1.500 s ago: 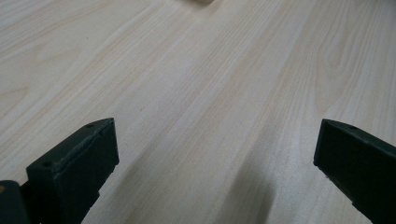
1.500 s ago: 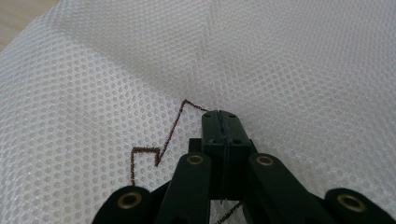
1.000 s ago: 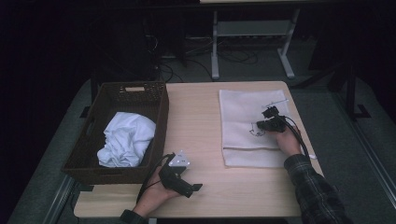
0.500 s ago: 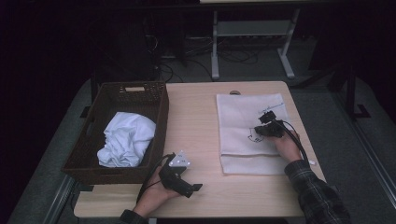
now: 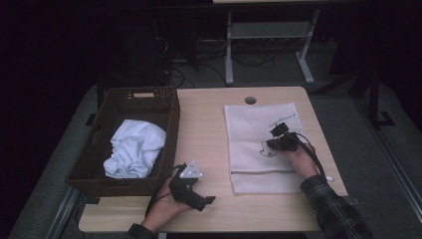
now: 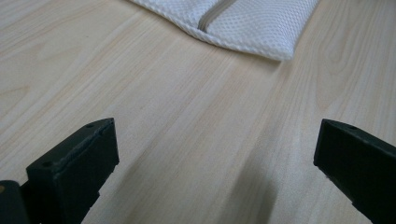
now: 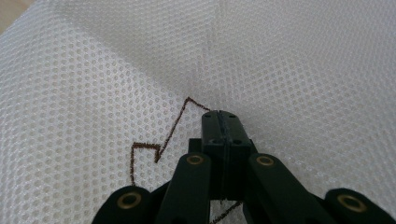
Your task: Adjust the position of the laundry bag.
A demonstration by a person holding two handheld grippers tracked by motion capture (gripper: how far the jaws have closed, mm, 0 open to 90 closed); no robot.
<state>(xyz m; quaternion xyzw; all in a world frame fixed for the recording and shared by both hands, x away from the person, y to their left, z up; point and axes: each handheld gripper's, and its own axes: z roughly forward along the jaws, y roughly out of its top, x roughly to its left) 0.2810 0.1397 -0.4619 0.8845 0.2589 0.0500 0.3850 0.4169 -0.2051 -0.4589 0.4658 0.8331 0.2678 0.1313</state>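
Right hand-held gripper clenched, pinching white mesh bag lying flat on counter | left hand-held gripper released, resting on counter beside wicker basket

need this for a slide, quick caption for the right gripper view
Right claw shut, pressing into the white mesh bag beside a brown zigzag mark.
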